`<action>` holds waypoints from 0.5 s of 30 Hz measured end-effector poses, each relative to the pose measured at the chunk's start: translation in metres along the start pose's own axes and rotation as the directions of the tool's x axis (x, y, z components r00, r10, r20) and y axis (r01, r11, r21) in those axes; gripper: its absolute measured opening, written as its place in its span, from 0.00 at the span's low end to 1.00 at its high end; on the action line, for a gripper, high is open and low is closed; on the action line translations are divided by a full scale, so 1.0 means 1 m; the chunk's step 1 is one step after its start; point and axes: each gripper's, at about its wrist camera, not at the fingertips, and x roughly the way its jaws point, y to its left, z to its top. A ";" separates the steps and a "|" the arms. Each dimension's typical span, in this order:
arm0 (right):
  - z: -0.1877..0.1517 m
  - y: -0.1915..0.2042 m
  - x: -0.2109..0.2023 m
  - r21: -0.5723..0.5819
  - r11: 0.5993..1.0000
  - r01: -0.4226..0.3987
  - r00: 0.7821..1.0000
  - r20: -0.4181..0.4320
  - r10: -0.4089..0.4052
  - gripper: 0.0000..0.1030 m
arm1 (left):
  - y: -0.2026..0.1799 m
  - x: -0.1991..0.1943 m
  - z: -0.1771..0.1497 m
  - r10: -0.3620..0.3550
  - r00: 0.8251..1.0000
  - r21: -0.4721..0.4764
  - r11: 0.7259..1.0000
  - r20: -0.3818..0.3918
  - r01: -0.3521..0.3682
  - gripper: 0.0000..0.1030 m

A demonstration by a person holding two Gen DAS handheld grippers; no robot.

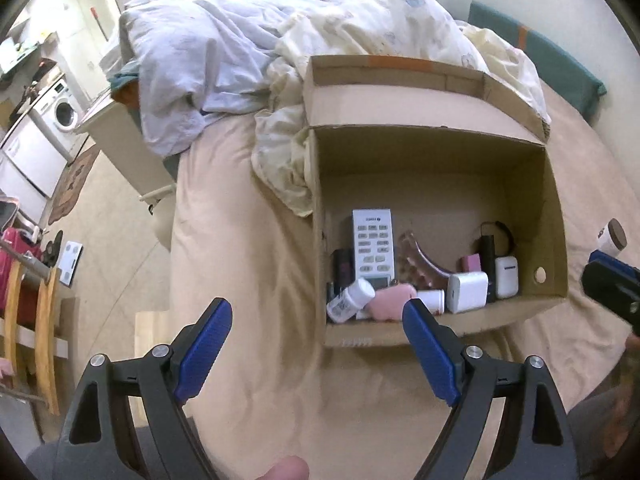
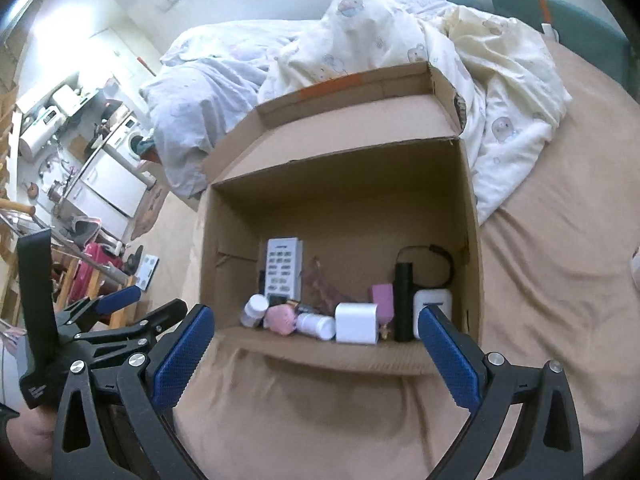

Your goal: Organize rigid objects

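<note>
Both claws [image 1: 318,312] [image 2: 316,320] agape before box [image 1: 556,216]

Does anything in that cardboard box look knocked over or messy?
Yes. In the cardboard box, two white pill bottles look toppled: one lies flat, another leans against the pink item. The rest are crowded along the near wall.
</note>
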 end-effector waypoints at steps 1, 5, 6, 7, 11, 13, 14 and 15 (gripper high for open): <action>-0.005 0.002 -0.008 -0.007 1.000 -0.010 1.000 0.024 0.010 1.00 | 0.003 -0.004 -0.006 -0.013 1.000 -0.008 1.000 0.000 0.013 0.83; -0.024 0.008 -0.034 -0.043 0.999 -0.007 0.993 0.117 0.012 1.00 | 0.009 -0.012 -0.023 -0.059 0.998 -0.054 0.997 0.010 0.060 0.83; -0.031 0.011 -0.040 -0.061 0.998 0.008 0.989 0.147 0.001 1.00 | 0.010 -0.013 -0.028 -0.067 0.998 -0.064 0.996 0.015 0.068 0.83; -0.035 0.013 -0.044 -0.075 0.997 0.016 0.987 0.162 -0.004 1.00 | 0.011 -0.014 -0.031 -0.070 0.997 -0.070 0.995 0.019 0.072 0.83; -0.051 0.015 -0.041 -0.082 0.996 0.041 0.988 0.150 -0.029 1.00 | 0.011 -0.011 -0.044 -0.056 0.998 -0.069 0.996 0.043 0.059 0.83; -0.057 0.014 -0.034 -0.087 0.993 0.074 0.989 0.135 -0.062 1.00 | 0.012 -0.008 -0.048 -0.050 0.998 -0.068 0.996 0.043 0.053 0.83; -0.060 0.015 -0.030 -0.098 0.991 0.094 0.989 0.125 -0.082 1.00 | 0.012 -0.007 -0.049 -0.053 0.998 -0.073 0.996 0.044 0.056 0.83; -0.061 0.015 -0.026 -0.112 0.987 0.116 0.988 0.114 -0.103 1.00 | 0.013 -0.006 -0.050 -0.057 0.997 -0.076 0.995 0.046 0.060 0.83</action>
